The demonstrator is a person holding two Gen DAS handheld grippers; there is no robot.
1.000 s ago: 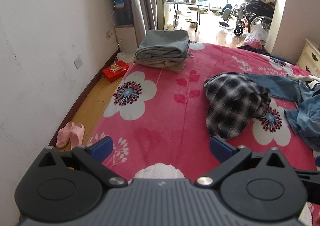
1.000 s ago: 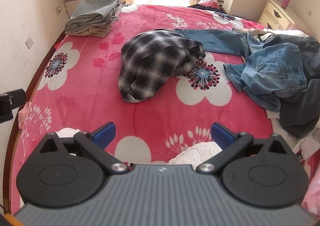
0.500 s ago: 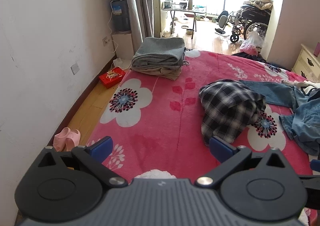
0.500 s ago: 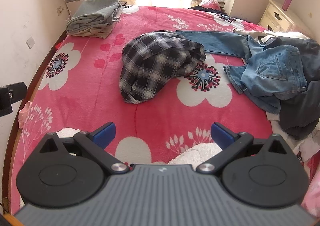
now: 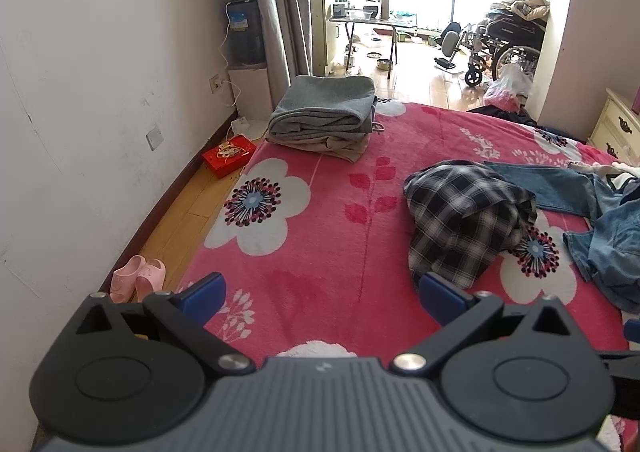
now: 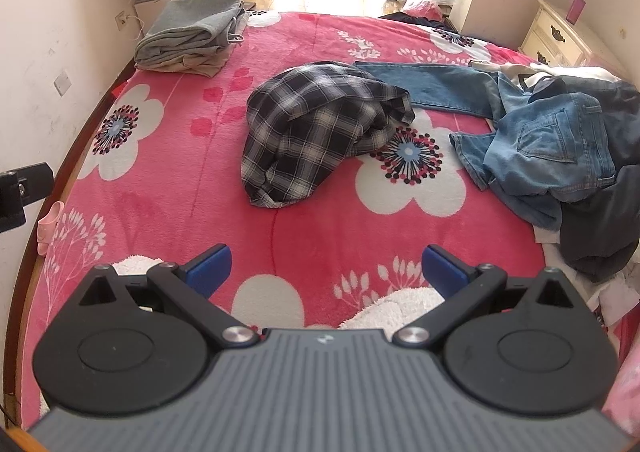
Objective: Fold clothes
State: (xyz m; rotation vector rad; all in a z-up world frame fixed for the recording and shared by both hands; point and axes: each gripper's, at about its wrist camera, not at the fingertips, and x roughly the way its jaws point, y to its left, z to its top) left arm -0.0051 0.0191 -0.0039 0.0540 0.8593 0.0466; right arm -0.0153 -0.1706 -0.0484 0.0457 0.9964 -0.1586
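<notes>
A crumpled black-and-white plaid shirt [image 6: 320, 132] [image 5: 468, 220] lies in a heap in the middle of the pink flowered bed cover [image 6: 168, 180]. Right of it sprawl blue jeans [image 6: 552, 140] [image 5: 560, 188] and dark garments [image 6: 600, 228]. A folded stack of grey and beige clothes [image 5: 324, 116] [image 6: 188, 36] sits at the far left corner of the bed. My left gripper [image 5: 320, 292] is open above the near left part of the bed, nothing between its blue pads. My right gripper [image 6: 326, 268] is open too, hovering short of the plaid shirt.
A white wall [image 5: 80, 92] runs close along the bed's left side, with pink slippers [image 5: 138, 278] and a red box [image 5: 228, 160] on the wooden floor strip. A cream nightstand [image 6: 560, 36] stands at the far right. A wheelchair [image 5: 500, 44] and a folding table [image 5: 368, 28] are in the room beyond.
Both grippers have drawn back and risen slightly, so the bed and plaid shirt appear a little farther away. Both stay open. No garment has moved.
</notes>
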